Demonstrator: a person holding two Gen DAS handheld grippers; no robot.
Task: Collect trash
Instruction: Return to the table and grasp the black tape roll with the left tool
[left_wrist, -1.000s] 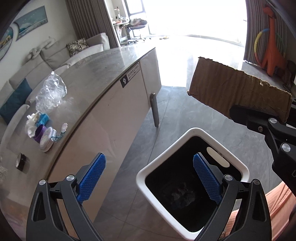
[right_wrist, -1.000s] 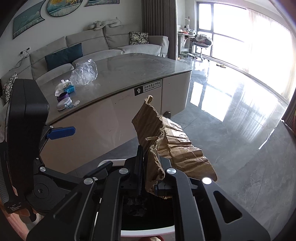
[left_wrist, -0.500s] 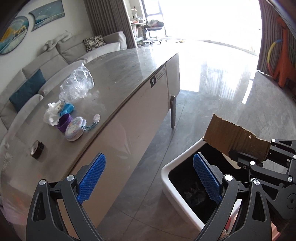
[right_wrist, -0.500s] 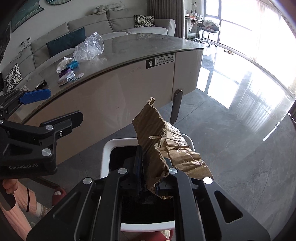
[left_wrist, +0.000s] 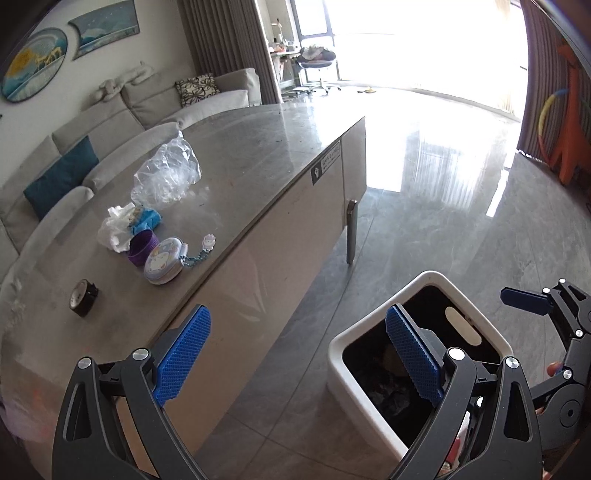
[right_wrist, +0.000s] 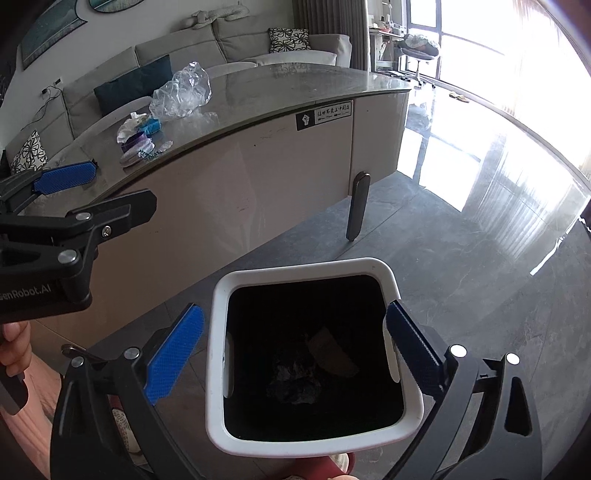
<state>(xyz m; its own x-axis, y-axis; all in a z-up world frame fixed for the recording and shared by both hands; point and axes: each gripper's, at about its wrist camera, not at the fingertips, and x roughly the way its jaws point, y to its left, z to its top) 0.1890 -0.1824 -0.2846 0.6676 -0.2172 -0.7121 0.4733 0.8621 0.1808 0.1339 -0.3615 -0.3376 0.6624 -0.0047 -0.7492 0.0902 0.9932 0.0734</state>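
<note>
Cardboard (right_wrist: 332, 354) inside white-rimmed bin (right_wrist: 218, 332) — right gripper (right_wrist: 295, 347) jaws opening, empty — left gripper (left_wrist: 295, 354) jaws wide.

A home living room: a grey sofa (left_wrist: 110, 122) with cushions (left_wrist: 61, 175), wall art (left_wrist: 33, 62), curtains (left_wrist: 221, 48) and a stone-topped counter (left_wrist: 258, 147).

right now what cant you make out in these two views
- Bin contents: in the right wrist view the trash bin is dark inside; a cardboard piece shows, but the crumpled heap beside it cannot be identified.
- Left wrist view: the left gripper finger covers part of the bin's opening.
- Table sticker: print too small to read.
- Right gripper, jaws opening: nothing between them.
</note>
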